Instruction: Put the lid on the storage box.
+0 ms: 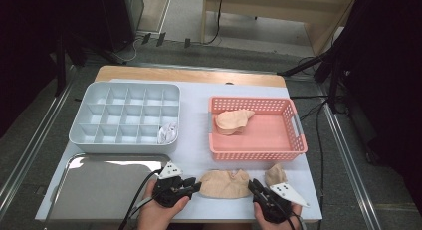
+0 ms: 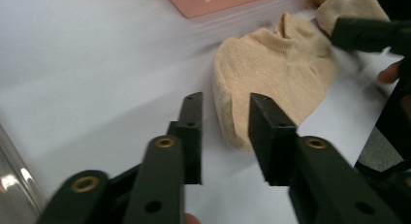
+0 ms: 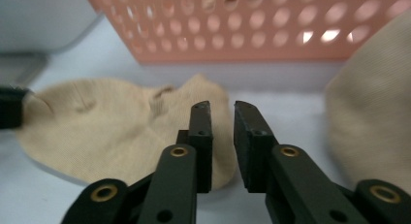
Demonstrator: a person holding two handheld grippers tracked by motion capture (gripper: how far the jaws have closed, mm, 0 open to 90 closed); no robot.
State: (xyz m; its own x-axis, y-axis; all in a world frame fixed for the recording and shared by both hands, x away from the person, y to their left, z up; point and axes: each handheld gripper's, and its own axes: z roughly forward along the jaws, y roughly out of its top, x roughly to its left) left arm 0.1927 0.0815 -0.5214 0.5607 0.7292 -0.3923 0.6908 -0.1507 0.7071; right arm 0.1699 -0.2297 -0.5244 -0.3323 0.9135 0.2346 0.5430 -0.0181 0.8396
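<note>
beige sock flat on the white table, just in front of the pink basket; left gripper open at its toe edge, right gripper slightly parted at its opposite end.

table, white top, wooden far edge | far left: grey divided tray | near left: metal tray | far right: pink basket | near centre: flat beige sock | near right, just beside it: second beige sock
</note>
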